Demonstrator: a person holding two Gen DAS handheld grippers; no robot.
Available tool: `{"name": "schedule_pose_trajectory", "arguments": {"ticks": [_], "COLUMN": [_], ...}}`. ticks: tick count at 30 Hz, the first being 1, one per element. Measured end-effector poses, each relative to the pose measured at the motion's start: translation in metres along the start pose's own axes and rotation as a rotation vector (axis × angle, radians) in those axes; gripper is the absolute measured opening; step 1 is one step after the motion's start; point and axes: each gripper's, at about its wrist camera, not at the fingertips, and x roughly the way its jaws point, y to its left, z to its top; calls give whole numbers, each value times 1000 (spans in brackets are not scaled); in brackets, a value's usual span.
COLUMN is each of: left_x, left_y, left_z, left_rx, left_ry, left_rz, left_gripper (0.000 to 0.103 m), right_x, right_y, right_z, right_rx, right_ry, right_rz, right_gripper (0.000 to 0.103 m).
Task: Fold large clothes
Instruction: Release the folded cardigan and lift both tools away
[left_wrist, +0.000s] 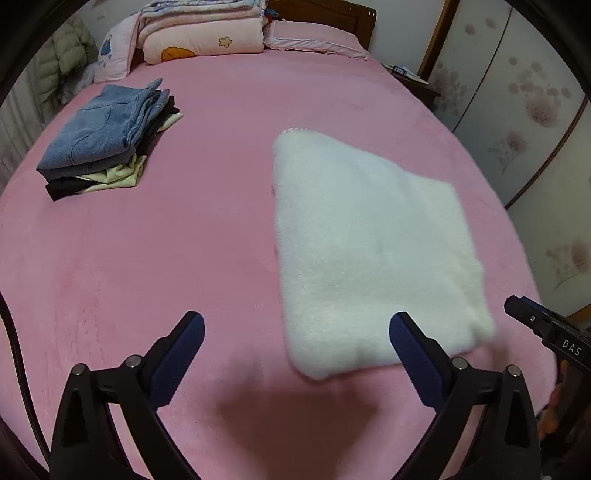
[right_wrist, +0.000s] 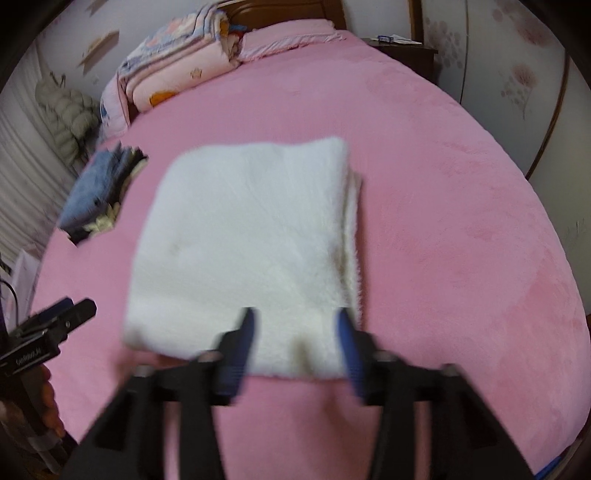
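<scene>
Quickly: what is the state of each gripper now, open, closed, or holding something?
Left gripper: open, holding nothing, over the pink bed cover.
Right gripper: open, nothing gripped, above the folded white fluffy garment.

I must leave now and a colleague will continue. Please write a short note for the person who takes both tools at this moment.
Left tool: open, holds nothing, above the pink bed near the front left corner of the white fleece garment.
Right tool: open, over the near edge of the garment, no grip visible.
Garment: folded to a neat rectangle, flat in the middle of the bed.
Stack of folded clothes, jeans on top: far left of the bed.
Done: this fold looks finished.
Left: probably move the garment to the stack; no other unfolded clothes are visible.
</scene>
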Motion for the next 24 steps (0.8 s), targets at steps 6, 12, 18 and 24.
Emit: {"name": "schedule_pose_trajectory", "arguments": {"ticks": [6, 12, 18, 24], "left_x": [-30, -50, -38, -3], "left_y": [5, -8, -15, -21], "left_z": [15, 48, 91, 124], "left_rx": [-95, -51, -53, -30], "left_ry": [-33, -82, -73, -53], "left_rz": [-67, -28, -75, -66], "left_gripper": [101, 101, 102, 102], "right_x": [-43, -64, -60, -46], "right_y": [-4, 2, 13, 16], "right_z": [20, 40, 70, 106], "right_rx": [68, 59, -13, -77], "right_ry": [-90, -161, -180, -174], "right_rz": [65, 70, 74, 43], "right_gripper": [75, 79, 79, 79]}}
